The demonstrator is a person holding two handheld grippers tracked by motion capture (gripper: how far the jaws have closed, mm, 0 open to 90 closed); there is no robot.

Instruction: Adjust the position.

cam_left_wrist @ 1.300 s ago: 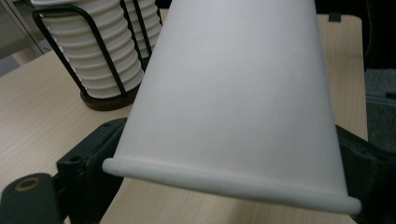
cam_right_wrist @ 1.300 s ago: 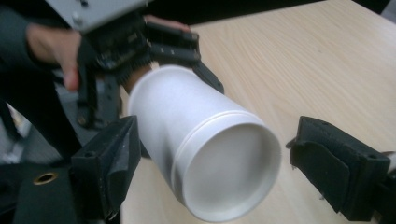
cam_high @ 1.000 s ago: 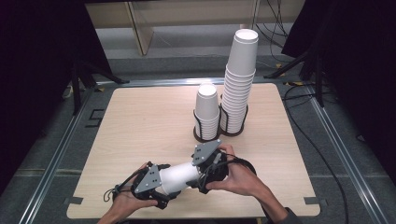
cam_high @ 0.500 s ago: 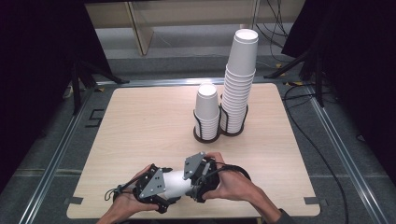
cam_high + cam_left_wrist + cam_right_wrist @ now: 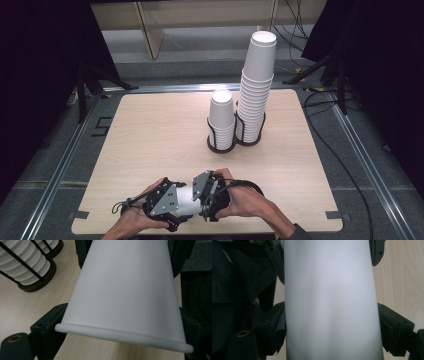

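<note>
1. Both tongs are on one cup: your left gripper (image 5: 172, 207) has its jaws clamped on the cup (image 5: 186, 200) near the rim end, and your right gripper (image 5: 210, 195) has the cup's narrower part between its jaws, the pads against its sides as far as the right gripper view shows.

2. You hold the cup low over the near edge of the table (image 5: 150, 135), between your two hands, well apart from the racks.

3. Its long axis lies nearly level, running left to right across the high view. Judging from the left gripper view, the rolled rim (image 5: 125, 336) faces your left gripper and the base end points toward your right one.

4. Progress, as I judge it: this cup (image 5: 329, 302) is out of the stacks and not yet placed anywhere. Whether it is a single cup or two nested ones being pulled apart, you cannot tell from these views.

5. At the far middle of the table stand the short stack (image 5: 221, 117) and, touching beside it, the tall stack (image 5: 256, 90), each upside down in a black wire rack.

6. What seems left: free or turn the cup, then carry it back to a stack.
</note>
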